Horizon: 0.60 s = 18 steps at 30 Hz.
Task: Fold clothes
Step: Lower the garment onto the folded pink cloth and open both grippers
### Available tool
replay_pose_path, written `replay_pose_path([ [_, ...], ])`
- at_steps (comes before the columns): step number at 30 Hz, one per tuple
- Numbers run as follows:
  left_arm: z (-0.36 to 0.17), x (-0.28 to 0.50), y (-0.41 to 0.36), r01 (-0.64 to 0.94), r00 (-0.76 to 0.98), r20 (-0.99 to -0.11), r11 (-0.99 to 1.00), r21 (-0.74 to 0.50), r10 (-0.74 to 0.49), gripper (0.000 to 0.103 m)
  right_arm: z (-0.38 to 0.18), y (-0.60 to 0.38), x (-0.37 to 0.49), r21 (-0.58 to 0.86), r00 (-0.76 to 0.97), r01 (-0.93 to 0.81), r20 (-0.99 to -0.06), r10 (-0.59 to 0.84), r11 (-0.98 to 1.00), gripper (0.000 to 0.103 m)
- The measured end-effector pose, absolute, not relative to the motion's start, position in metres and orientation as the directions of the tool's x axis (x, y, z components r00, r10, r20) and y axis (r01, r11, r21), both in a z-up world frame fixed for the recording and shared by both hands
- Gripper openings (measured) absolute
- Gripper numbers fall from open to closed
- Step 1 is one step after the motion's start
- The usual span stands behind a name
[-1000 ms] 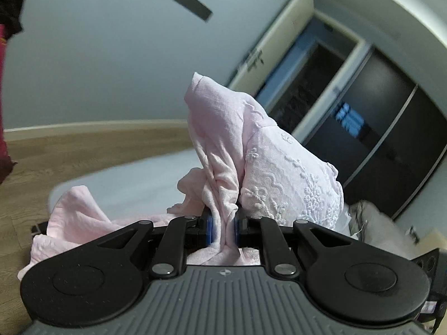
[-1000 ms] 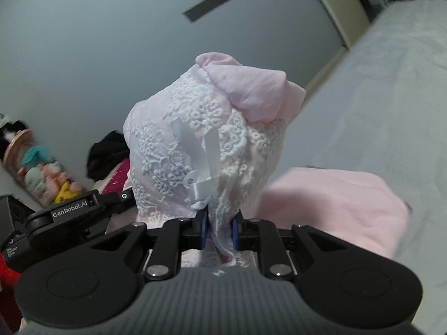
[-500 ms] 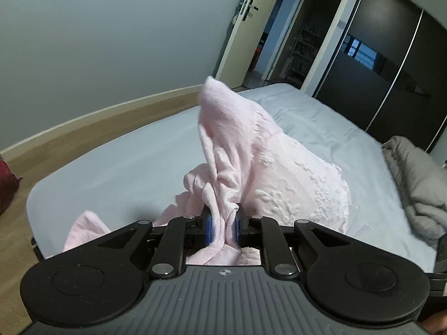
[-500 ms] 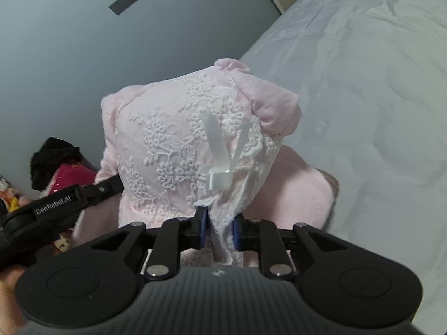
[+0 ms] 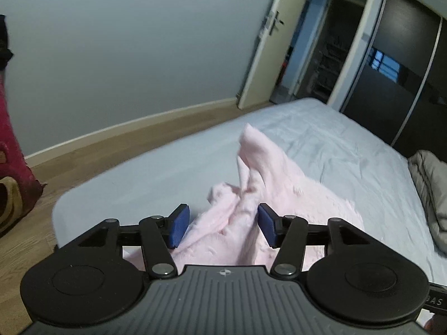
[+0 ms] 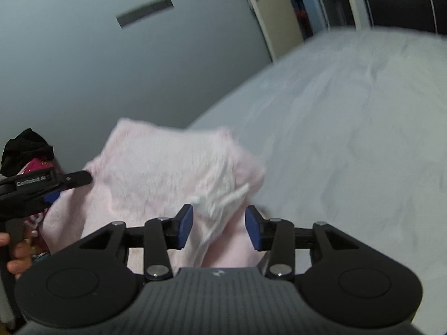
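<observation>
A pale pink garment (image 5: 273, 184) with white lace and a ribbon lies slumping on the bed's light sheet (image 5: 335, 142). In the left wrist view my left gripper (image 5: 222, 224) has its jaws opening; the blue pads stand apart, and loose pink cloth lies between them, brushing the right pad. In the right wrist view my right gripper (image 6: 219, 227) is opening too, and the lace edge and white ribbon (image 6: 232, 198) of the garment (image 6: 173, 164) sag between its separated pads. The left gripper's black body (image 6: 42, 187) shows at the left edge there.
A grey blanket (image 5: 430, 184) is bunched at the bed's right side. Wooden floor (image 5: 92, 162) and a grey wall run past the bed's far edge, with an open door (image 5: 268, 55) and dark wardrobe (image 5: 405, 69) beyond. Black and red clothes (image 6: 25, 156) are piled at the left.
Both grippers were shut on raised bunches of the pink garment; both have sunk toward the bed and their jaws have spread. The cloth has dropped lower and flatter.
</observation>
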<state>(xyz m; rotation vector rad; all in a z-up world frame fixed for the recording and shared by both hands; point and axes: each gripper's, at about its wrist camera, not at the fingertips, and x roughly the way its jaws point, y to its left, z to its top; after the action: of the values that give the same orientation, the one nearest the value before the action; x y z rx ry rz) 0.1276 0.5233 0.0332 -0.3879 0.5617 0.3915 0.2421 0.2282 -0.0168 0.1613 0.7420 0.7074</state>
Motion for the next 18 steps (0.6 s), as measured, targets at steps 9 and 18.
replay_pose_path([
  [9, 0.039, 0.145, 0.487, -0.364, 0.791, -0.547, 0.929, -0.063, 0.273, 0.047, 0.004, 0.275, 0.260, 0.286, 0.586, -0.597, -0.483, 0.650, 0.750, 0.045],
  [18, -0.012, 0.158, 0.511, -0.455, 0.685, -0.683, 0.881, -0.127, 0.255, 0.043, -0.039, 0.325, 0.285, 0.312, 0.519, -0.579, -0.572, 0.635, 0.754, 0.046],
])
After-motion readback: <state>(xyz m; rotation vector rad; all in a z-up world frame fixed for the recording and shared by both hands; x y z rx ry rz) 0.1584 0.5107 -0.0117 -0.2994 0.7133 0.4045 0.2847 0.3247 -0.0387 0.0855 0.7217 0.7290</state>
